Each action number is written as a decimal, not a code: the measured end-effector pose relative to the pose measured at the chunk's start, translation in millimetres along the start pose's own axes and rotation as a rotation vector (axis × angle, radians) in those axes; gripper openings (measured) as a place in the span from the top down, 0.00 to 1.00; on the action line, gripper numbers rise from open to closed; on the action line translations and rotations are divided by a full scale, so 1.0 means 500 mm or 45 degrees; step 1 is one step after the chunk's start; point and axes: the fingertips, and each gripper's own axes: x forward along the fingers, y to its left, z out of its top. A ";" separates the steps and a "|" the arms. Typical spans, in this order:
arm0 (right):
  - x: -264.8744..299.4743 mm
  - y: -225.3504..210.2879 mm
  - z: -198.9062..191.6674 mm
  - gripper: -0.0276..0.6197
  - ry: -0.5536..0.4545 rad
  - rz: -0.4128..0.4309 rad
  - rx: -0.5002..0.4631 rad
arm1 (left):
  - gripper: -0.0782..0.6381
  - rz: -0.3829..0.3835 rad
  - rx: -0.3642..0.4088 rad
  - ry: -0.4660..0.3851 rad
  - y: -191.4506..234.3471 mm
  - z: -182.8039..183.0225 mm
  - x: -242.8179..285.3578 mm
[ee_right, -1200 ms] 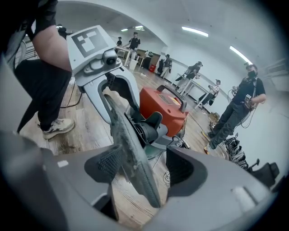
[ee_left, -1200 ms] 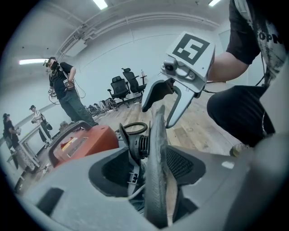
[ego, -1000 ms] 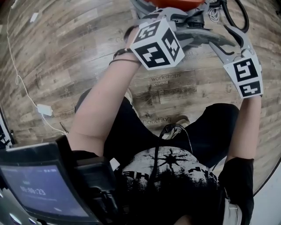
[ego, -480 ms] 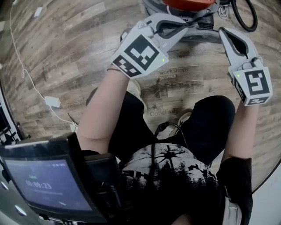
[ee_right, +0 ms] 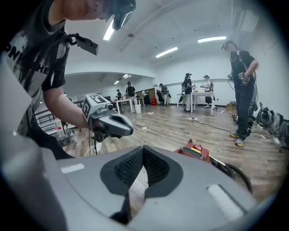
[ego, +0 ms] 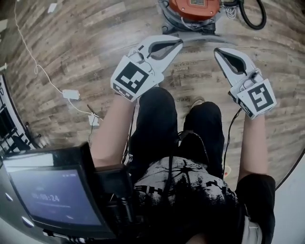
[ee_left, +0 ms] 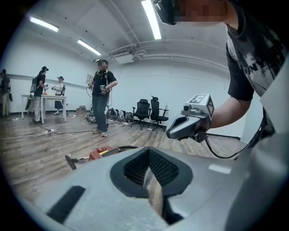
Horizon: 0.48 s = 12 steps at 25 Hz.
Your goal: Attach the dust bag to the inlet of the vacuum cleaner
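Wood-plank floor (ego: 71,57), round orange vacuum (ego: 193,8)

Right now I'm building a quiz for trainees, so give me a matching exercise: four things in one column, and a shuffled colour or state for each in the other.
Things:
1. vacuum
2. hose
3. adapter
4. left gripper

Colour or state:
A. white
B. shut, empty
C. orange-red
D. black

Pairs: 1-C, 2-D, 3-A, 4-B

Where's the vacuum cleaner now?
Head view, top centre: vacuum cleaner on the floor, ahead of the left gripper and right gripper, hose at its right.
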 end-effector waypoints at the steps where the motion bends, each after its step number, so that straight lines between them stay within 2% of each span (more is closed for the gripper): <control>1: -0.014 0.023 0.044 0.95 -0.014 0.019 0.001 | 0.89 0.006 -0.010 -0.004 -0.011 0.042 -0.028; 7: -0.057 0.091 0.315 0.95 -0.072 0.054 -0.010 | 0.89 0.032 -0.047 -0.022 -0.033 0.286 -0.175; 12: -0.039 0.146 0.514 0.95 -0.166 0.079 -0.005 | 0.89 0.032 -0.047 -0.064 -0.019 0.422 -0.298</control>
